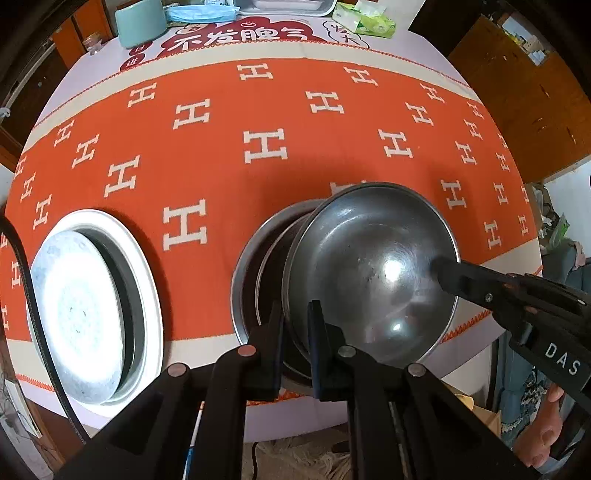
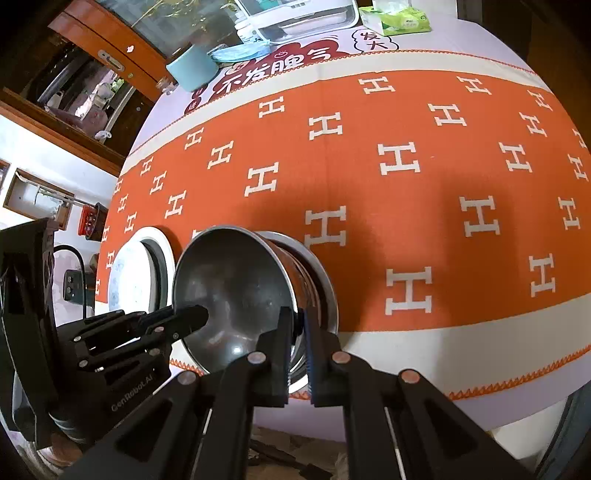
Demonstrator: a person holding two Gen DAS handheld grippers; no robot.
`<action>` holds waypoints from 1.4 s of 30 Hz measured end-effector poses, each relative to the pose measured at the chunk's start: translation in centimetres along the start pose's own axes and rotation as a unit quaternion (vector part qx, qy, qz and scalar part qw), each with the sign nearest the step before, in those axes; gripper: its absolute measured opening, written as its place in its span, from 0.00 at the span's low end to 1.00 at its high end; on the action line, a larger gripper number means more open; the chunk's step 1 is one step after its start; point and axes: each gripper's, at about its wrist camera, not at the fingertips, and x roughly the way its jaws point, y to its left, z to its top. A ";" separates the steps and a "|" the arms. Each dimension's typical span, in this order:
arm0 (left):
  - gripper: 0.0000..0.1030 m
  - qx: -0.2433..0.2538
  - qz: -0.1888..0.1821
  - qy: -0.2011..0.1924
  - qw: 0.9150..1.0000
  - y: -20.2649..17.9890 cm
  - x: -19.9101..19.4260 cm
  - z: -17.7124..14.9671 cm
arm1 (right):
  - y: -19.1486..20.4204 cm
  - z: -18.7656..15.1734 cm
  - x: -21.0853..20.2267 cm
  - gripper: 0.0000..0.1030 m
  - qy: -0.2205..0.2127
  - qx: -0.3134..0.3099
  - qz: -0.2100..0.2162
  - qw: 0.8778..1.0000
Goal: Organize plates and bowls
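Observation:
A steel bowl (image 1: 373, 266) is held tilted over a stack of steel bowls (image 1: 255, 258) at the table's near edge. My left gripper (image 1: 295, 332) is shut on the tilted bowl's near-left rim. My right gripper (image 2: 297, 336) is shut on its right rim; it also shows in the left wrist view (image 1: 443, 267). In the right wrist view the tilted bowl (image 2: 236, 291) leans on the stack (image 2: 314, 273), and my left gripper (image 2: 199, 317) reaches into it. A white plate with a blue-patterned bowl (image 1: 81, 310) lies to the left.
The table has an orange cloth with white H marks (image 1: 266, 147). At the far edge stand a teal cup (image 1: 140, 22), a white tray (image 2: 295, 18) and a green tissue pack (image 1: 365, 18). A wooden cabinet (image 2: 92, 55) stands beyond the table at the left.

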 end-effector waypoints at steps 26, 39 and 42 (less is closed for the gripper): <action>0.58 0.026 0.011 -0.029 0.999 -0.1 -1.3 -0.4 | 2.1 -0.4 0.6 0.22 -0.014 -0.049 -0.059 0.997; 0.79 0.022 -0.008 -0.073 0.997 0.6 -3.6 -0.5 | 2.3 -0.3 -0.6 0.32 -0.042 -0.054 -0.058 0.996; 0.79 0.022 -0.011 -0.080 0.996 0.7 -4.0 -0.5 | 2.3 -0.3 -0.9 0.39 -0.050 -0.054 -0.051 0.996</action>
